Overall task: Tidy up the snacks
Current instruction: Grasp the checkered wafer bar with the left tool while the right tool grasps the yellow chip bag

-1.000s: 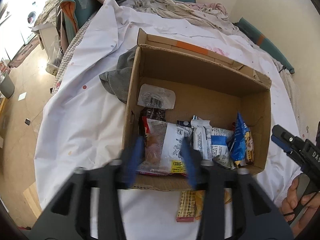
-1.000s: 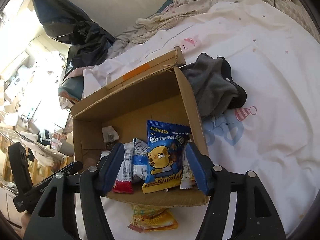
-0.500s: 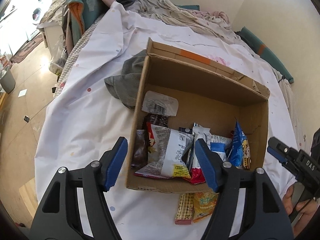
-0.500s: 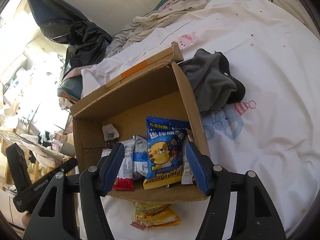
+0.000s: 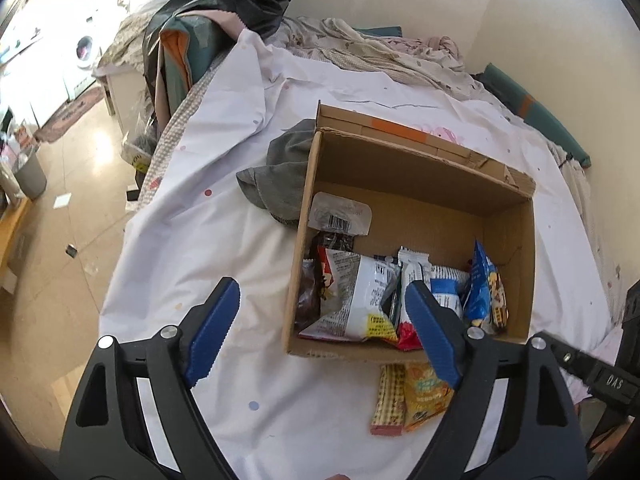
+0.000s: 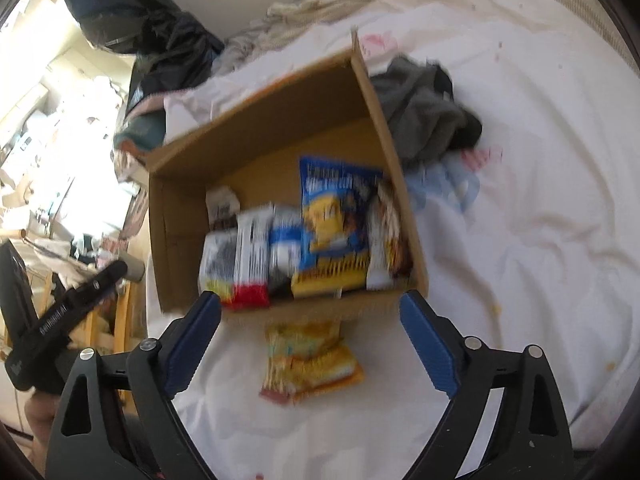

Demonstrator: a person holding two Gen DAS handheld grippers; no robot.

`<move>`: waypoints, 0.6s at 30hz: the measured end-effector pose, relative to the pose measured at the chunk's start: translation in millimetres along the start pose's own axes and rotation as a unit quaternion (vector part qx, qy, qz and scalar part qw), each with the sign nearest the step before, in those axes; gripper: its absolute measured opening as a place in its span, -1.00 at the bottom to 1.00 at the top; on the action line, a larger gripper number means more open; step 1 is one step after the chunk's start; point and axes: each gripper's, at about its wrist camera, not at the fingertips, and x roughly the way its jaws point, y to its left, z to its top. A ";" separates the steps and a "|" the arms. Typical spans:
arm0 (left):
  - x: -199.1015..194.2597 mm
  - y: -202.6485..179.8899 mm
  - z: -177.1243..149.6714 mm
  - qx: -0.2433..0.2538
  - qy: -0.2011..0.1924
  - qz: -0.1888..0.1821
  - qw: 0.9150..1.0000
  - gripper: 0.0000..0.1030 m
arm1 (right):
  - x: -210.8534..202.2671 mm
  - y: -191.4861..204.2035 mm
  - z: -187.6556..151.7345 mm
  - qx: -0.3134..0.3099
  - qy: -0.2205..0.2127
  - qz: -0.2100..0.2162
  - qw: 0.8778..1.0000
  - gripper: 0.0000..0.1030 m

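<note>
An open cardboard box [image 5: 508, 276] [image 6: 176, 248] stands on the white bedsheet with several snack packets upright along its near side, among them a white bag [image 5: 356, 300] and a blue cartoon bag [image 5: 486, 292] [image 6: 336, 224]. Two yellow-orange packets [image 5: 412, 396] [image 6: 312, 360] lie on the sheet in front of the box. My left gripper [image 5: 324, 332] hangs above the box's near left corner, its jaws opening with nothing held. My right gripper [image 6: 310, 340] hovers over the yellow packets, jaws opening wide, pads clear of them. The right wrist view is blurred.
A grey garment [image 5: 280, 176] [image 6: 424, 116] is bunched against the box's far side wall. Rumpled bedding [image 5: 380, 48] and a black bag [image 5: 224, 4] line the head of the bed. The bed edge drops to the tiled floor [image 5: 52, 208] at left.
The left gripper let go of the white bag, opened and drew back and up from the box. The right gripper opened wider and shifted toward the yellow packets in front of the box.
</note>
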 end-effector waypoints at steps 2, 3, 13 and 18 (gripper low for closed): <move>-3.4 1.4 -4.3 0.000 0.004 -0.002 1.000 0.61 | 12.9 3.1 -8.0 -0.005 0.035 -0.001 0.999 0.83; -4.0 2.1 -5.6 -0.002 0.006 -0.003 1.000 0.61 | 18.8 5.3 -10.1 -0.010 0.046 -0.004 0.999 0.83; 0.9 8.4 -30.5 -0.026 0.053 -0.009 0.998 0.61 | 101.9 32.8 -25.0 -0.110 0.156 -0.104 0.976 0.83; 1.5 9.3 -35.6 -0.020 0.056 0.000 0.998 0.61 | 120.4 37.2 -29.3 -0.115 0.179 -0.117 0.970 0.83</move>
